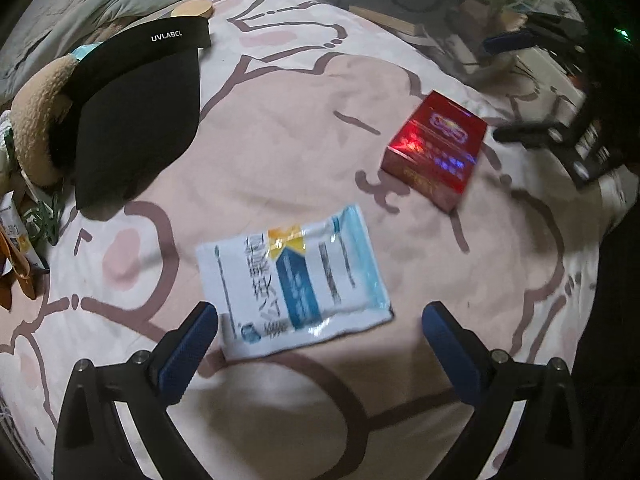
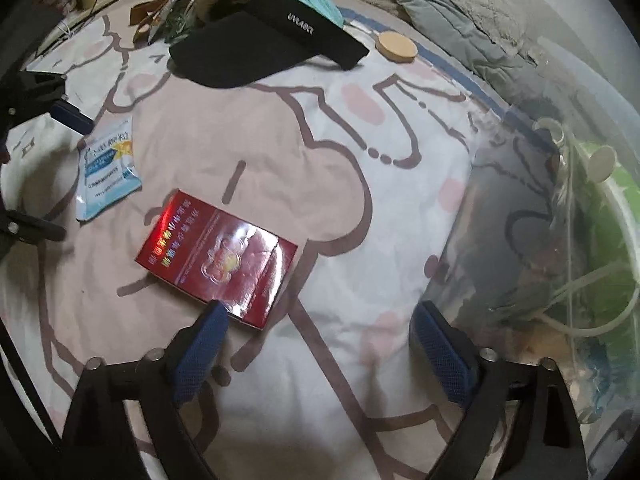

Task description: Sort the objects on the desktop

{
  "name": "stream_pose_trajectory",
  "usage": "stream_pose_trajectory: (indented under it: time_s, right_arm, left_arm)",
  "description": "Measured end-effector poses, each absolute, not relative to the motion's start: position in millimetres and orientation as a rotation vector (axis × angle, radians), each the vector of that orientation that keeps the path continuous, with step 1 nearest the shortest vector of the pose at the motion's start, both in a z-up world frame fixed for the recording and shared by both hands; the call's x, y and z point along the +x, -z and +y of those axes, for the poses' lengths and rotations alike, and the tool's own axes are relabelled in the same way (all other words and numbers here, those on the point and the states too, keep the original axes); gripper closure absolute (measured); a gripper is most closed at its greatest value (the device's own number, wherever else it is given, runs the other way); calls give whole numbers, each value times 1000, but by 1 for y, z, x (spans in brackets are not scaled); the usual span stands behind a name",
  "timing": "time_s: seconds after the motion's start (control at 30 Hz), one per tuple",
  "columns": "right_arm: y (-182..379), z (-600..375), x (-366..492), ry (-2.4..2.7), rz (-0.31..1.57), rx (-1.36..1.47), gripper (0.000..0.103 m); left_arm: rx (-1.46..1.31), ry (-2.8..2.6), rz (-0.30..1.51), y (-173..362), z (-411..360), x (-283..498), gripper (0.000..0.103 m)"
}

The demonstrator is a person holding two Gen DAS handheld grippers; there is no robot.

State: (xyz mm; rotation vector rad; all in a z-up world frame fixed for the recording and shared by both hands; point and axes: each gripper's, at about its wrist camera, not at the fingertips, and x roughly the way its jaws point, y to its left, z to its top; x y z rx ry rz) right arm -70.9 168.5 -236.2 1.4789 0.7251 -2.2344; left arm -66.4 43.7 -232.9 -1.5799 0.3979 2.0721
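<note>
Both grippers hover over a cartoon-print bedsheet (image 1: 280,152), jaws spread wide and empty. Below the left gripper (image 1: 320,332) lies a white-and-blue sachet (image 1: 292,280). A red box (image 2: 218,256) lies beside the right gripper (image 2: 318,324).

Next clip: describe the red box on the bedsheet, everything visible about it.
The red box is a flat rectangular carton, seemingly wrapped in glossy film that throws glare. Its top face carries an emblem and rows of gold and blue print, too blurred to read. It appears closed and lies flat, skewed, on the pink patterned sheet, apart from the white-and-blue packet. The open right gripper holds nothing; in its view one fingertip overlaps the box's near edge, contact unclear.
</note>
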Motion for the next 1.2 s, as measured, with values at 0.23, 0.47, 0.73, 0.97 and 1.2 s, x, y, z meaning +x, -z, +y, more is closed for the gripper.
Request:
stream_pose_trajectory:
  time_s: [0.23,0.47,0.73,0.97,1.2]
  right_arm:
    - [233,159,-72,2197,596,1483,0]
    - [241,140,-76,2131,418,1559,0]
    - [257,123,-89,2173,342,1682,0]
    - [279,119,-96,2175,397,1801,0]
    - [286,127,-99,2146,301,1864,0]
  left_arm:
    - [-1672,-2123,389,238,41,-73,0]
    - [-1762,-2160,336,247,35,-87,0]
    - [-1812,-2151,243,258,23,-93,0]
    - [-1793,-2174,225,263,18,-91,0]
    - [-1838,-2173,238,264,18,-94,0]
